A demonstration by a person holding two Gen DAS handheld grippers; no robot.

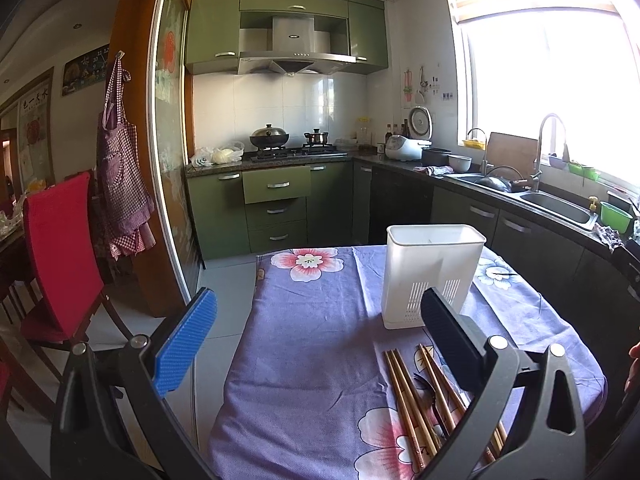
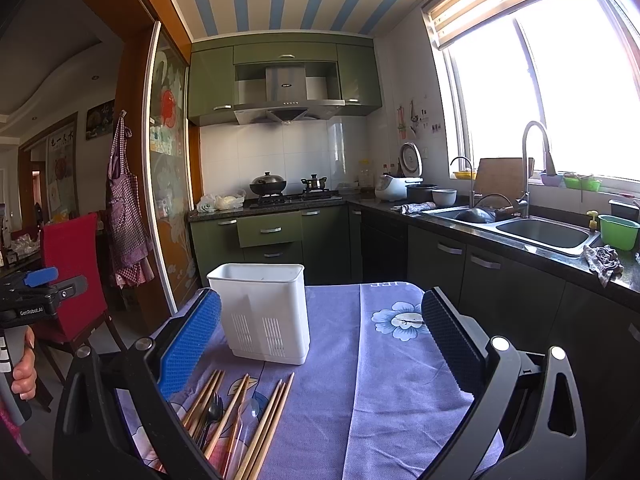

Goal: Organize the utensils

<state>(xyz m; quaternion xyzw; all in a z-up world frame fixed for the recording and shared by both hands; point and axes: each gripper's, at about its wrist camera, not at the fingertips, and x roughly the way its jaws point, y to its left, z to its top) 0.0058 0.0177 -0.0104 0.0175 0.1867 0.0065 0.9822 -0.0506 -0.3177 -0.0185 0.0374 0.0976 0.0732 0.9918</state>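
A white plastic utensil holder (image 1: 430, 272) stands upright on the purple flowered tablecloth (image 1: 312, 344); it also shows in the right wrist view (image 2: 264, 312). Several wooden chopsticks (image 1: 412, 404) lie in front of it with a dark fork (image 1: 426, 386). In the right wrist view the chopsticks (image 2: 264, 428), the fork (image 2: 212, 414) and a clear plastic spoon (image 2: 246, 420) lie together. My left gripper (image 1: 320, 336) is open and empty above the cloth, left of the utensils. My right gripper (image 2: 320, 344) is open and empty, right of the holder.
A red chair (image 1: 64, 256) stands left of the table. Green cabinets, a stove with pots (image 1: 270, 138) and a sink counter (image 1: 552, 200) line the far and right walls. The left gripper's body (image 2: 36, 292) shows at the left edge of the right wrist view.
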